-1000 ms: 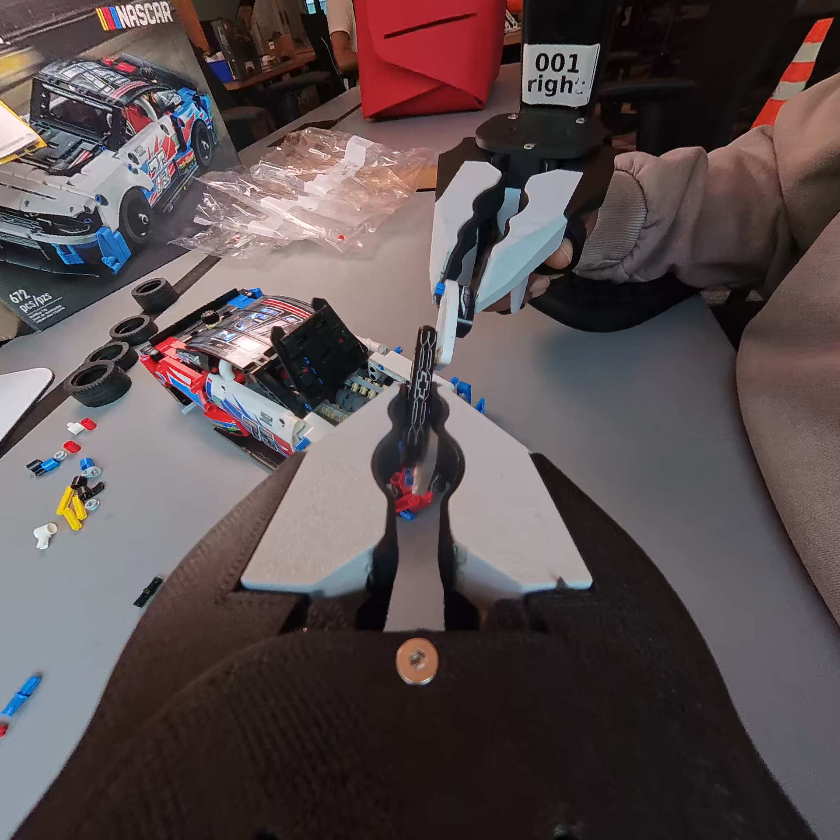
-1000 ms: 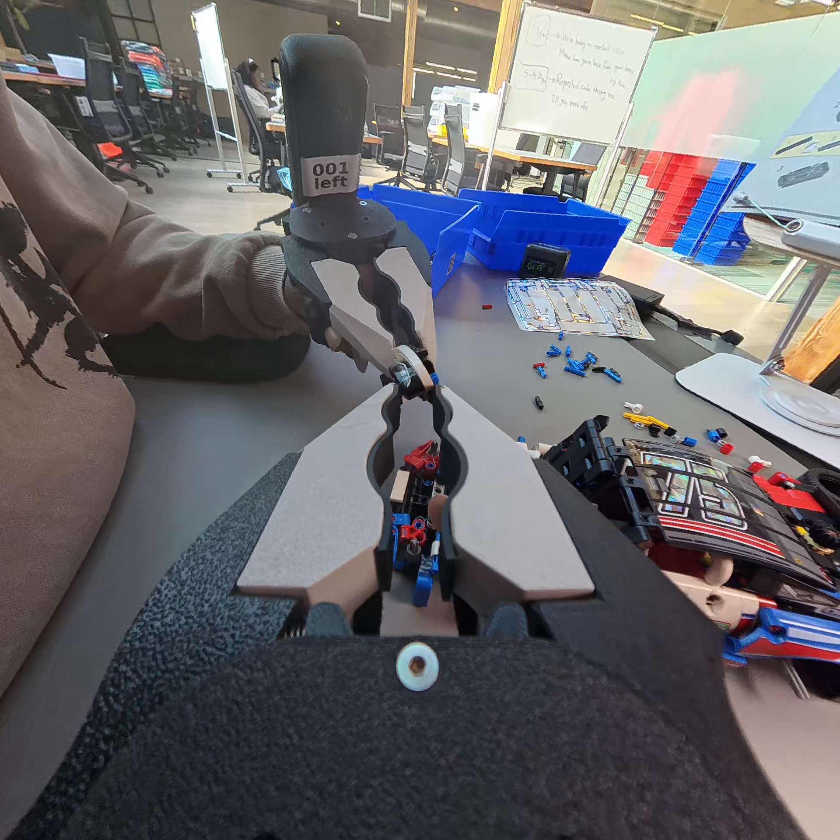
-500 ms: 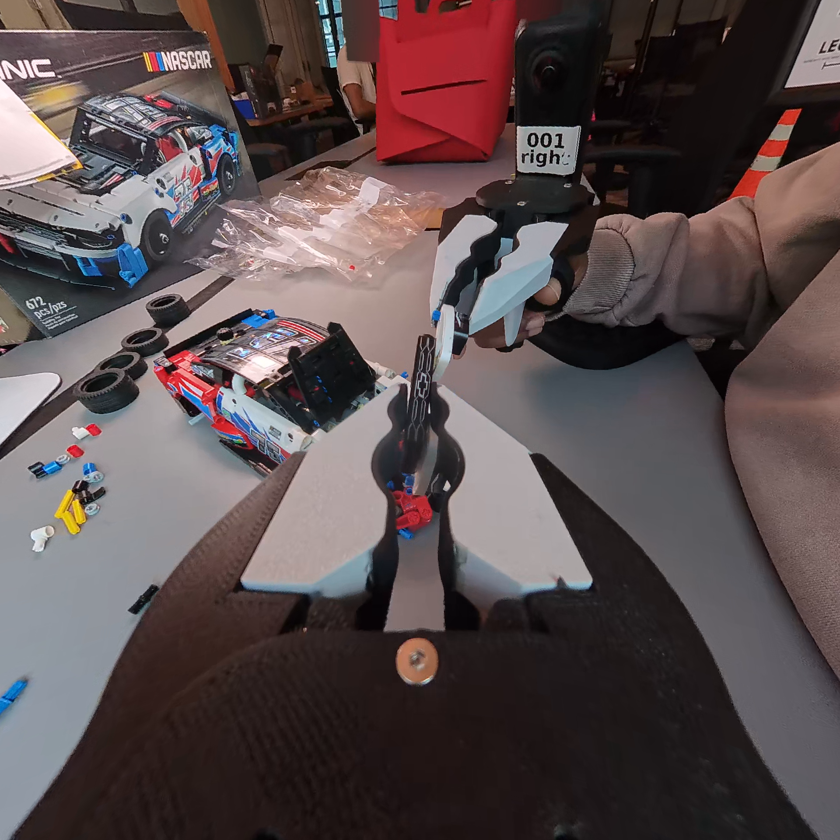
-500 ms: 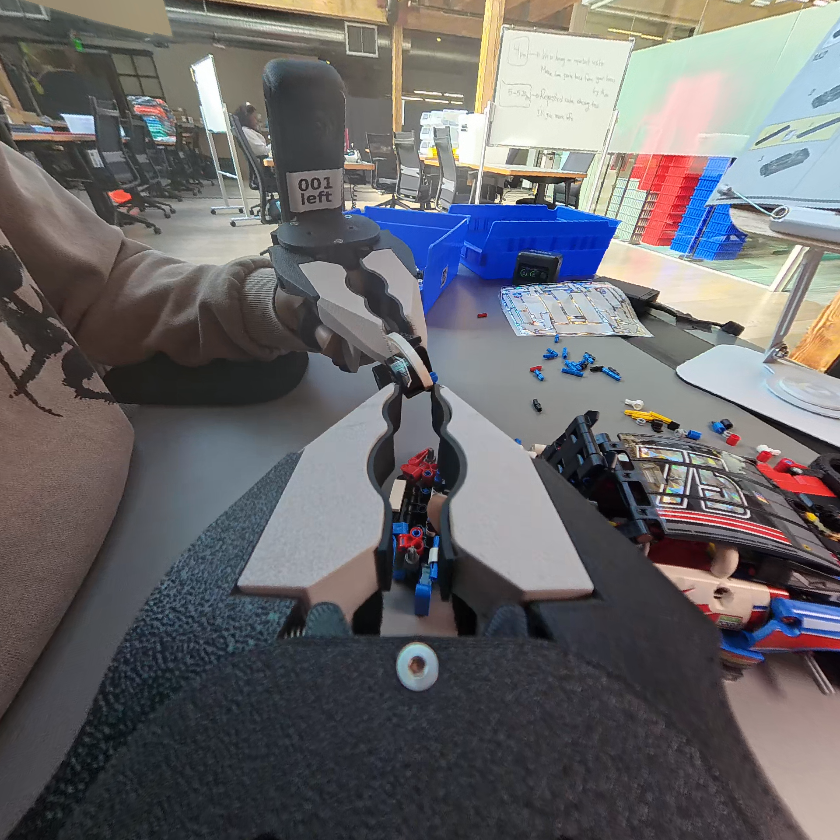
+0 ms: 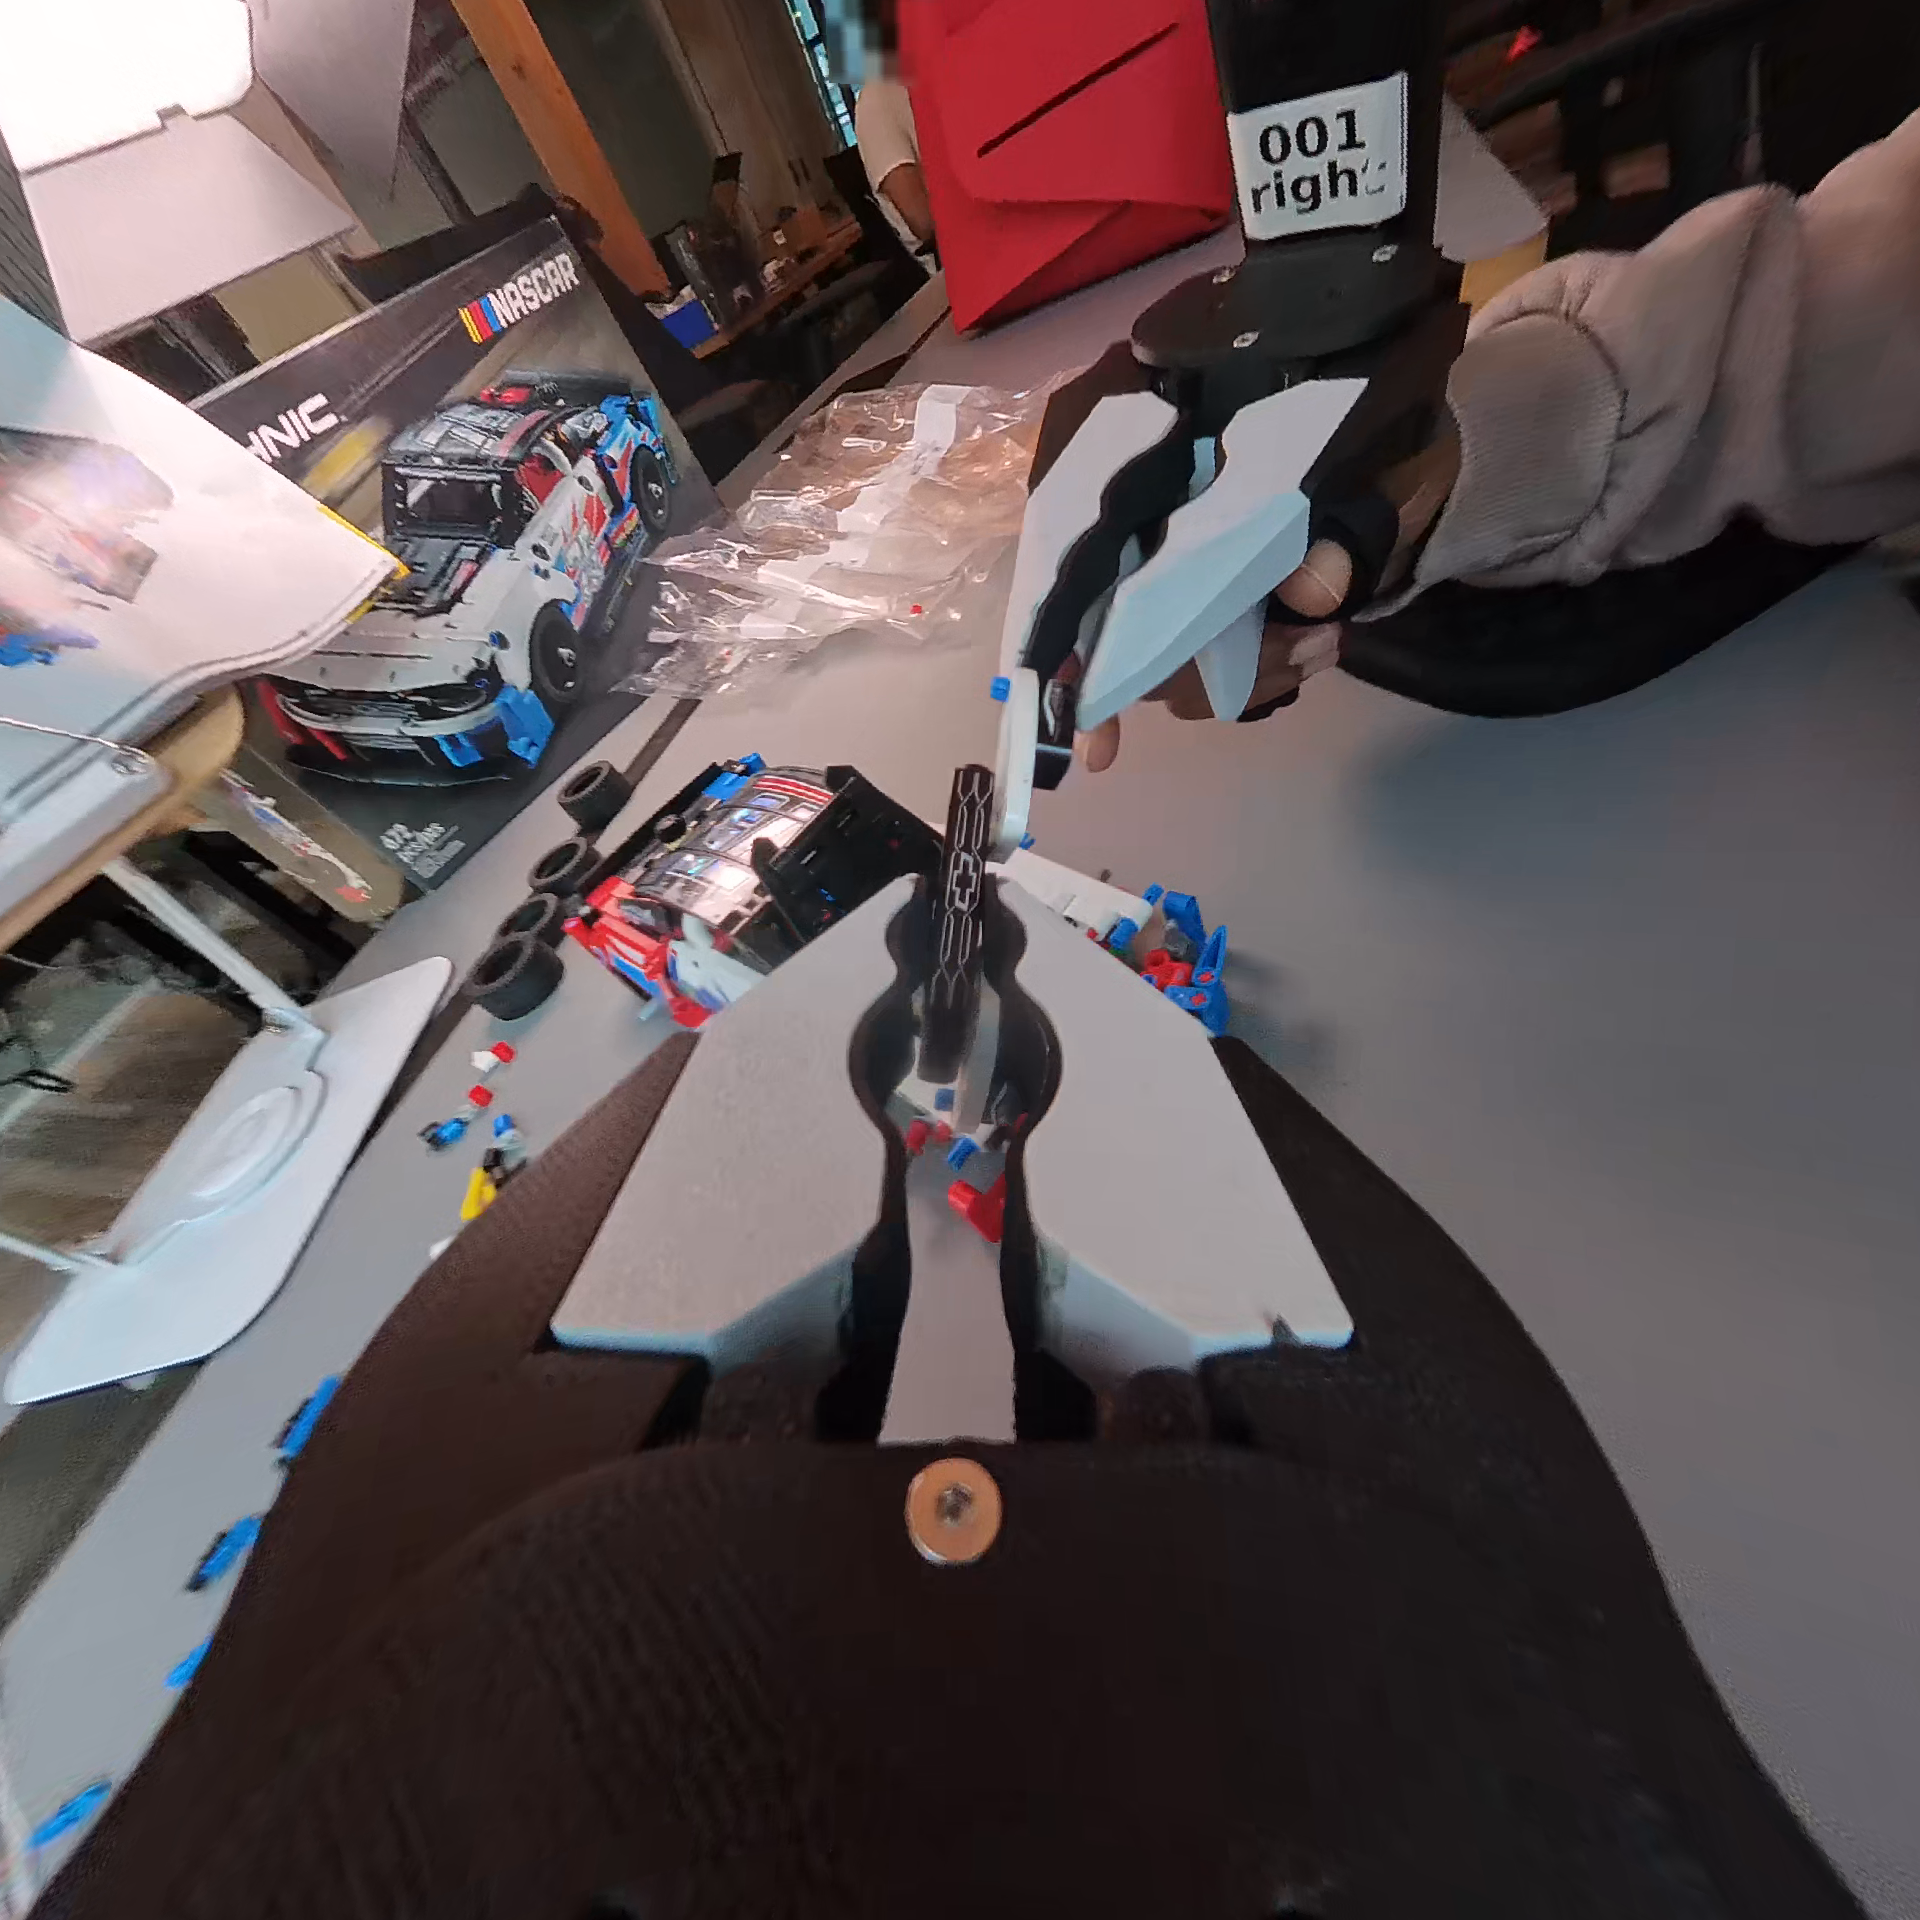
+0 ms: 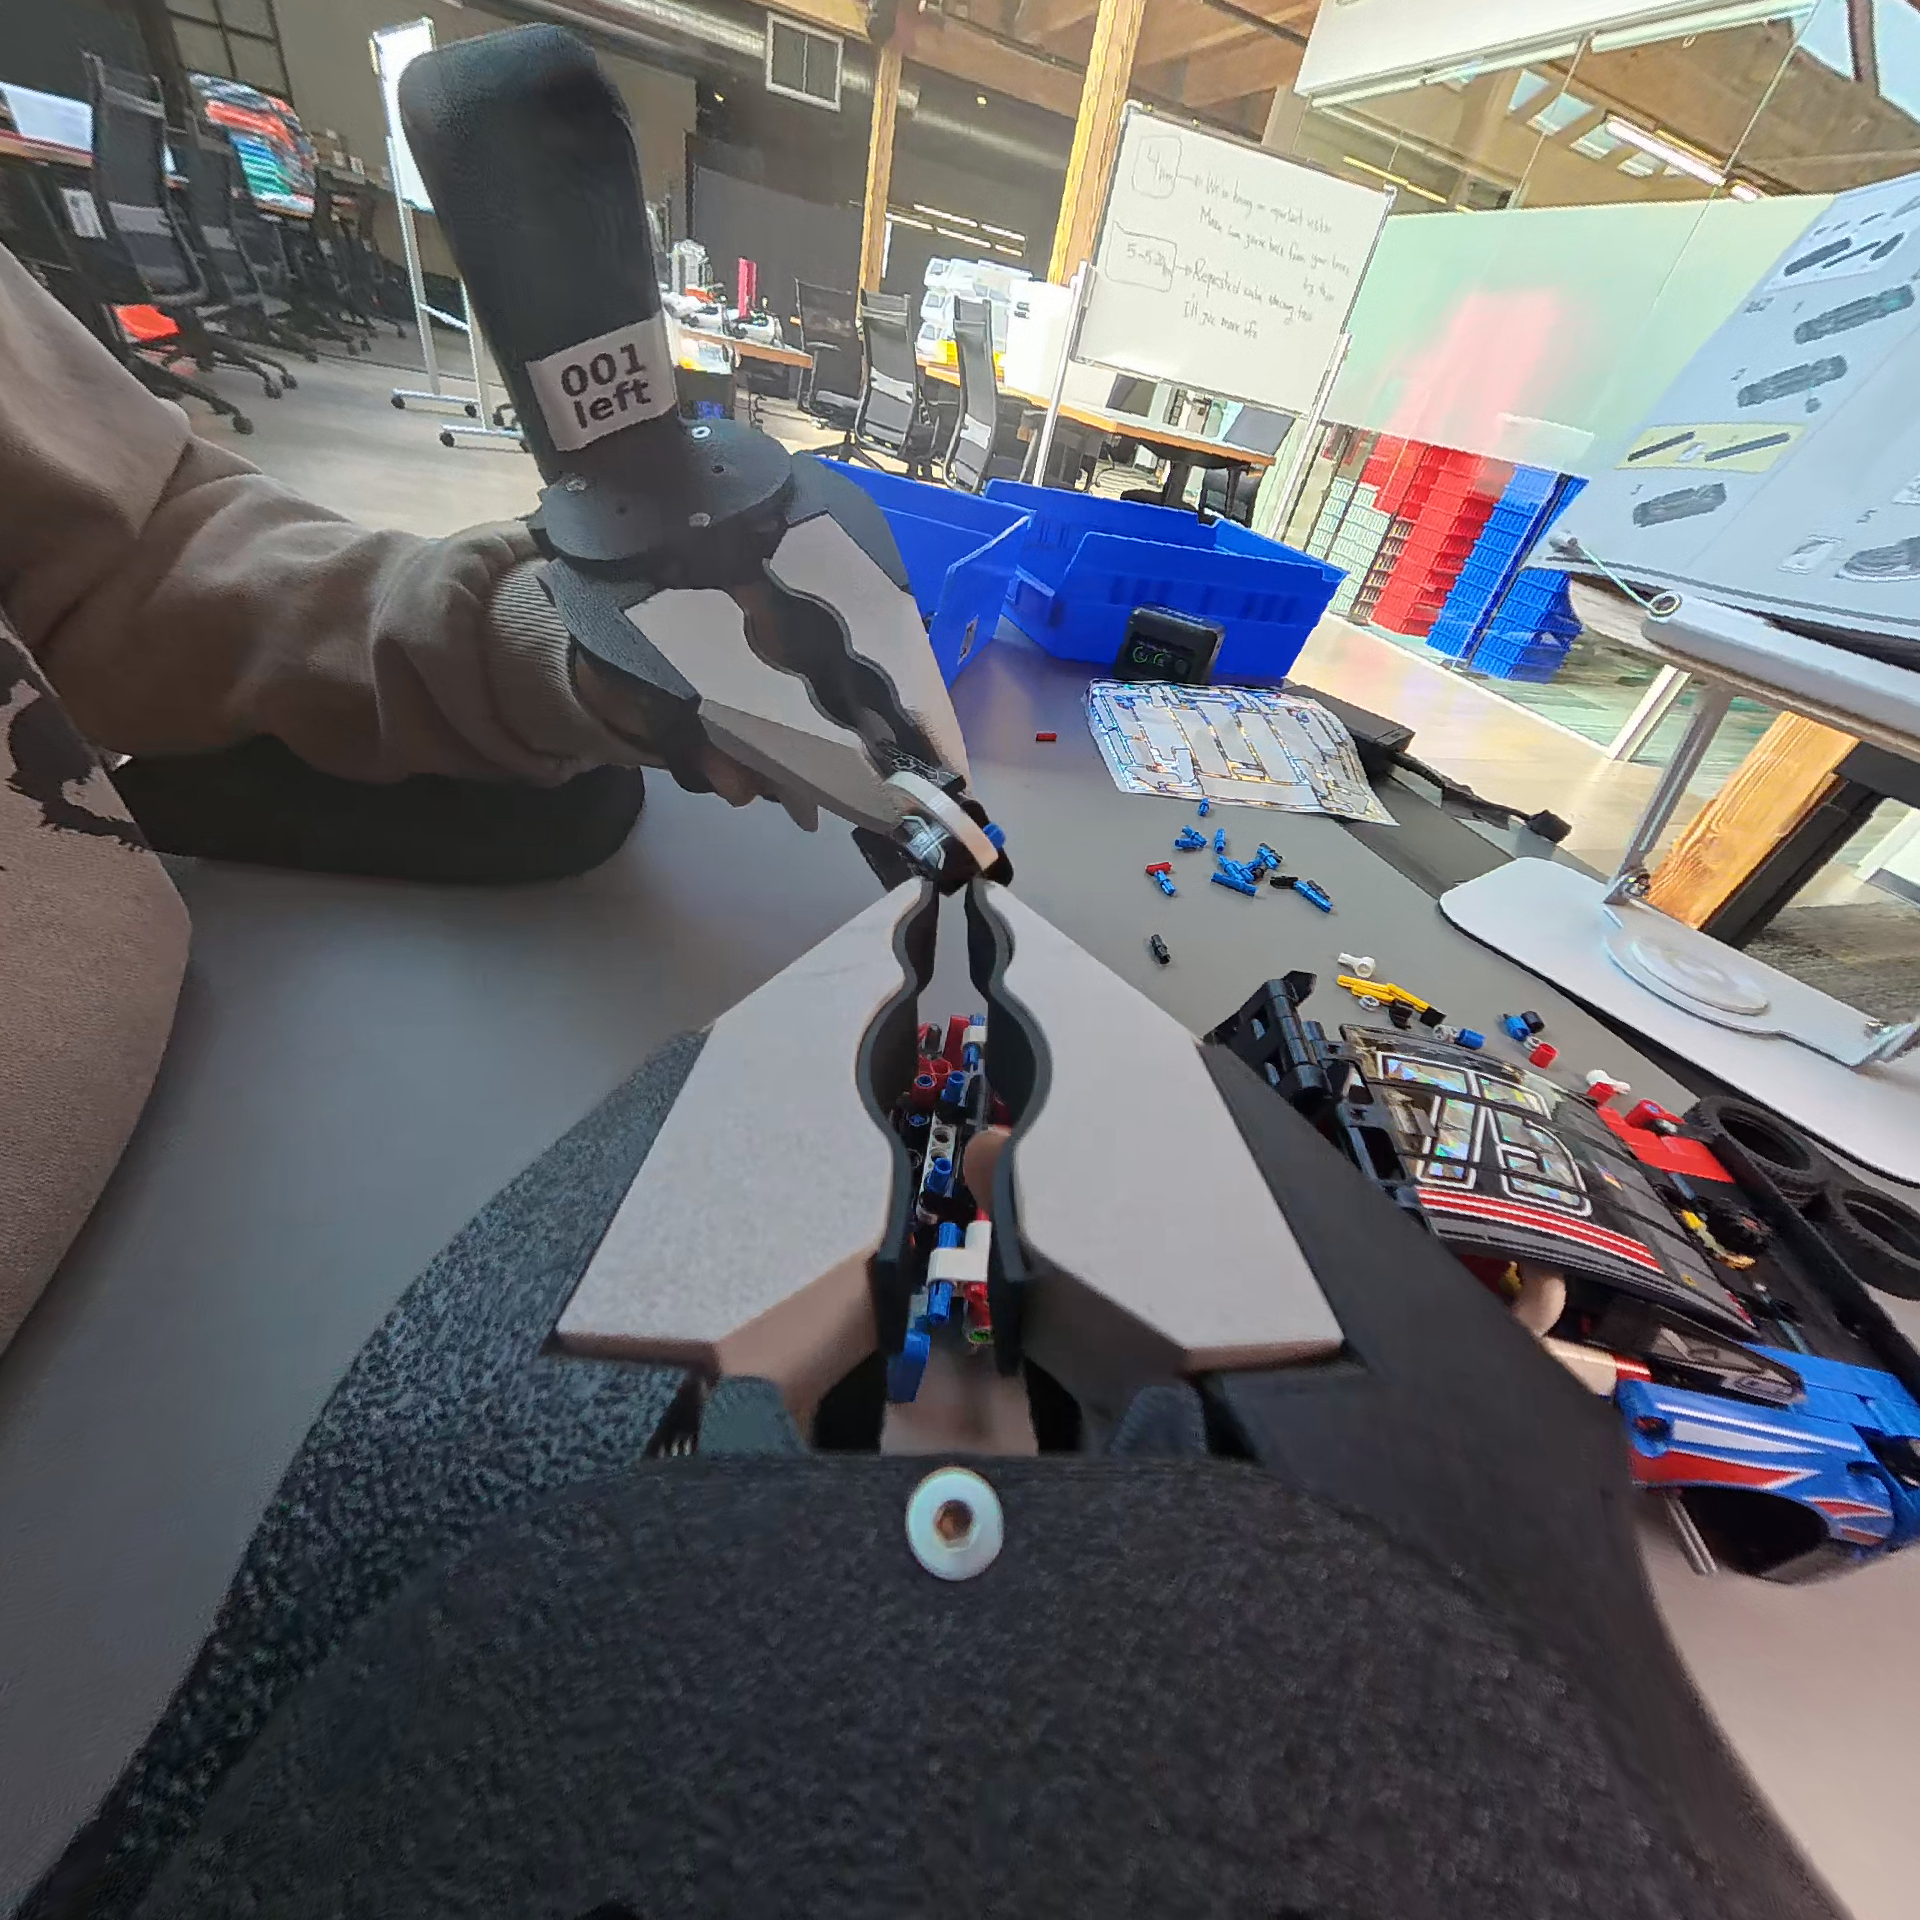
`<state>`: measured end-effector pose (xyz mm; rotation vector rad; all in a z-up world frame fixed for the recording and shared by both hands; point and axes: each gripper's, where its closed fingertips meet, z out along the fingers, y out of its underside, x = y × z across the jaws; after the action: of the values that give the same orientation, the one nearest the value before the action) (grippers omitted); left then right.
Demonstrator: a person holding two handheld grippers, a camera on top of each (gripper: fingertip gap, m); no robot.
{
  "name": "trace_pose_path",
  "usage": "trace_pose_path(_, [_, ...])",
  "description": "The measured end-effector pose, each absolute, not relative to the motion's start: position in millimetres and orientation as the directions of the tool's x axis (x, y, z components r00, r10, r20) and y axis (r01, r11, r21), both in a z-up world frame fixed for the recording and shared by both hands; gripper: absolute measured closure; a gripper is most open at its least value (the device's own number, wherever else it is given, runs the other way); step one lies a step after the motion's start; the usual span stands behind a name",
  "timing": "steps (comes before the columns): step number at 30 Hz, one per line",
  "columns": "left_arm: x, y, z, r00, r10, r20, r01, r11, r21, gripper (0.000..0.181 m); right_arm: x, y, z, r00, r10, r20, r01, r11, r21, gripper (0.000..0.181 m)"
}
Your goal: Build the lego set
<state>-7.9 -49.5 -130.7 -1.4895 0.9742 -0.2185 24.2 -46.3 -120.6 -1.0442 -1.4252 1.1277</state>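
- Both grippers have risen and tilted since the earlier frame, so the table looks steeper; the two held parts stay tip to tip.
- Left gripper (image 5: 961, 904): closed on a black patterned strip (image 5: 958, 914), which stands upright between its fingers above the grey table (image 5: 1558, 1039).
- Right gripper (image 6: 951, 894): closed on a white curved panel (image 5: 1020, 764) that carries small blue pins. In the left wrist view, the panel's lower end meets the top of the strip.
- Car body (image 5: 727, 894): lies on the table behind the left gripper, with four loose tyres (image 5: 540, 914) beside it. It is not yet involved in this step.
- Judged step: mating the strip to the panel in mid-air.
- Risk 1: neither part is braced. A push off the pin axis probably twists the strip in the left grip and the joint fails to seat.
- Risk 2: the grip on each part is narrow. Excess force may eject a part onto the table among the scattered small pieces (image 6: 1236, 868).
- Risk 3: the contact point is largely hidden by the fingers in the right wrist view, so alignment is hard to confirm.
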Motion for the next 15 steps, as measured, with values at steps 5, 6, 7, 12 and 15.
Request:
trace_pose_path(5, [-6,-53,-123,0.612,-0.642,-0.461,-0.451,0.195,-0.871,0.177,25,-46,-117,-0.112,0.974,0.194,0.028,0.199,-0.980,0.173])
trace_pose_path(6, [-9,-52,-122,0.628,-0.643,-0.439,-0.437,0.176,-0.882,0.177,25,-46,-117,-0.114,0.974,0.193,0.030,0.198,-0.980,0.172])
trace_pose_path(7, [-10,-51,-123,0.638,-0.650,-0.413,-0.423,0.152,-0.893,0.177,26,-47,-116,-0.118,0.974,0.194,0.024,0.198,-0.980,0.172])
trace_pose_path(12, [-7,-51,-132,0.647,-0.746,-0.156,-0.264,-0.028,-0.964,0.177,26,-48,-111,-0.107,0.974,0.199,0.009,0.201,-0.980,0.173])
trace_pose_path(15, [-3,-52,-133,0.604,-0.789,0.113,-0.078,-0.200,-0.977,0.177,26,-48,-106,-0.106,0.976,0.188,-0.014,0.188,-0.982,0.173])
